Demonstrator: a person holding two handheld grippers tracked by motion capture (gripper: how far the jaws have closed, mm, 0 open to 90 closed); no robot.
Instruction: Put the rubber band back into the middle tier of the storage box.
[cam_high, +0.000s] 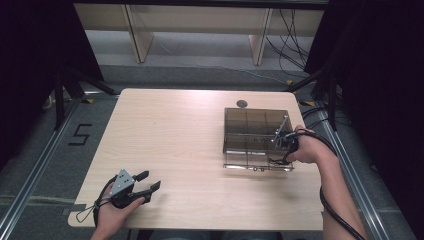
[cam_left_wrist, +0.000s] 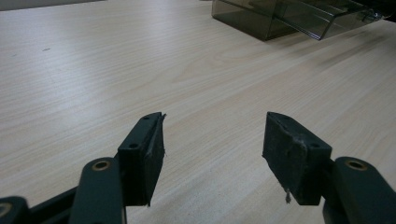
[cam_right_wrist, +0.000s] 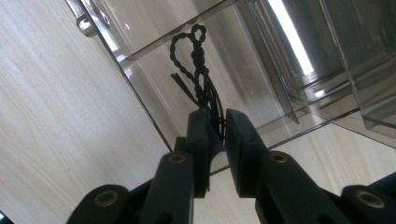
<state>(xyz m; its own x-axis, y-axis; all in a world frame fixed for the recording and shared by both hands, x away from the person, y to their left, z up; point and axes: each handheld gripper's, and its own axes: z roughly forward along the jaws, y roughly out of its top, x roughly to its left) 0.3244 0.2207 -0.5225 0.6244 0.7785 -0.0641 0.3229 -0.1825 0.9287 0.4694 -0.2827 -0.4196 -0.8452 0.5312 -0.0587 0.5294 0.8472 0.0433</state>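
Release is the step in hand: my right gripper (cam_right_wrist: 215, 122) has its jaws slightly parted around the black twisted cord (cam_right_wrist: 198, 65), inside the smoky clear plastic divided box (cam_high: 235, 131). Next, withdraw cleanly. My left gripper (cam_left_wrist: 212, 154) gapes, holding nothing.

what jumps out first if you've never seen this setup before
The smoky clear compartment box at the right of the wooden table stands out first. The right gripper reaches over its near edge with a black twisted cord between its narrowly parted jaws, its loops against the clear wall. The left gripper sits at the near left corner, jaws wide apart, nothing between them.
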